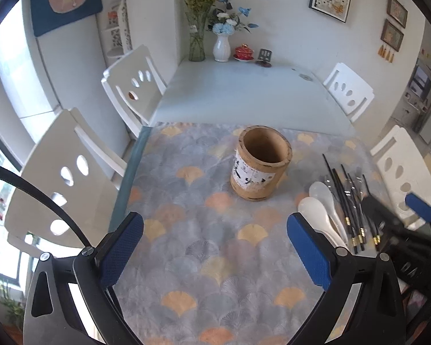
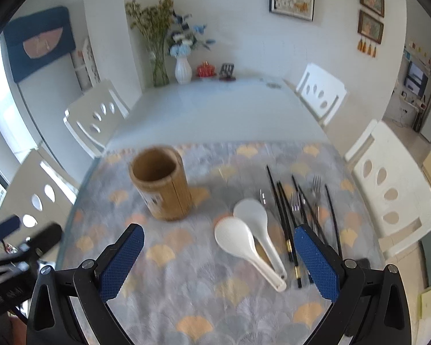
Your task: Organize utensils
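Note:
A tan bamboo holder (image 1: 261, 163) (image 2: 161, 184) stands upright and empty on the patterned cloth. To its right lie two white spoons (image 1: 323, 211) (image 2: 251, 234), several black chopsticks (image 1: 343, 201) (image 2: 284, 221) and a few metal forks (image 2: 306, 198). My left gripper (image 1: 215, 247) hovers open over bare cloth, in front of the holder, with nothing between its blue pads. My right gripper (image 2: 219, 261) is wide open above the table; the spoon handles lie below the gap between its fingers, untouched. In the left wrist view, the right gripper (image 1: 393, 210) shows above the chopsticks.
White chairs (image 1: 63, 172) (image 2: 393, 189) flank the table on both sides. At the table's far end stand a glass vase (image 1: 196, 43), a white vase (image 1: 221, 47) and a red dish (image 1: 243, 52). The bare tabletop (image 1: 238, 95) lies beyond the cloth.

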`<state>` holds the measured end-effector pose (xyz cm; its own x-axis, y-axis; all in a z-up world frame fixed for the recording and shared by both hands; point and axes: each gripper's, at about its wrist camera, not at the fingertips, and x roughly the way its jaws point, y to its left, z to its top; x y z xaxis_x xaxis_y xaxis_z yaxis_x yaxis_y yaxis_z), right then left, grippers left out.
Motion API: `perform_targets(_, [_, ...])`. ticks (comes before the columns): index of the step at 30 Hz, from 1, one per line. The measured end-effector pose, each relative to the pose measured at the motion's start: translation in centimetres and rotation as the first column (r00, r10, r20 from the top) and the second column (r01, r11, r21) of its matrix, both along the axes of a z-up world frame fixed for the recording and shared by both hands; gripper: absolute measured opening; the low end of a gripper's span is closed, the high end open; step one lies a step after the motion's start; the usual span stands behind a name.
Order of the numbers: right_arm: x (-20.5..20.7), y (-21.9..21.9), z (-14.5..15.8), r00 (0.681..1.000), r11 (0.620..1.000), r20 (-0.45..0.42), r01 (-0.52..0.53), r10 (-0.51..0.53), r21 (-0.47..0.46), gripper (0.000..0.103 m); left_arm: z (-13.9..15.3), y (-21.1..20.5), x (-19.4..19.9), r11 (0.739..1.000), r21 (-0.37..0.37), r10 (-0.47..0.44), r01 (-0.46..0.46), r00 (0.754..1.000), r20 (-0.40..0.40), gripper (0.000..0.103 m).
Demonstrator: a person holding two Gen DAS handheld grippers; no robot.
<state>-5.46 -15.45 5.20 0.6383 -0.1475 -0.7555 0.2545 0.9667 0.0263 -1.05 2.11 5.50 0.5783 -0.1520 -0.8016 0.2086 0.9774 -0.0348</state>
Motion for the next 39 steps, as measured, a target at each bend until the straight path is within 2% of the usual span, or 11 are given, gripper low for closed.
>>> perform_targets(4, [0.0, 0.6, 2.0, 0.999, 0.999, 0.045, -0.004, 0.005, -0.039, 0.103, 1.5, -0.1, -0.7, 1.000, -0.007, 0.022, -0.022, 0.997, 0.080, 0.100])
perform_targets(11, [-0.8, 0.3, 3.3, 0.998, 0.994, 0.063, 0.017, -0.010, -0.108, 0.103, 3.2, -1.9, -0.5, 1.000, 0.015, 0.010, -0.012, 0.988, 0.153, 0.100])
perform_targets(22, [-1.2, -2.5, 1.3, 0.997, 0.993, -0.011, 0.078, -0.080, -0.085, 0.103, 1.7, -3.8, 0.3, 1.000, -0.010, -0.028, 0.029, 0.993, 0.113, 0.100])
perform_targets(39, [-1.1, -1.7, 0.7, 0.995, 0.993, -0.039, 0.084, -0.088, -0.084, 0.103, 1.3, -3.4, 0.6, 0.998, -0.016, -0.067, 0.068, 0.994, 0.085, 0.100])
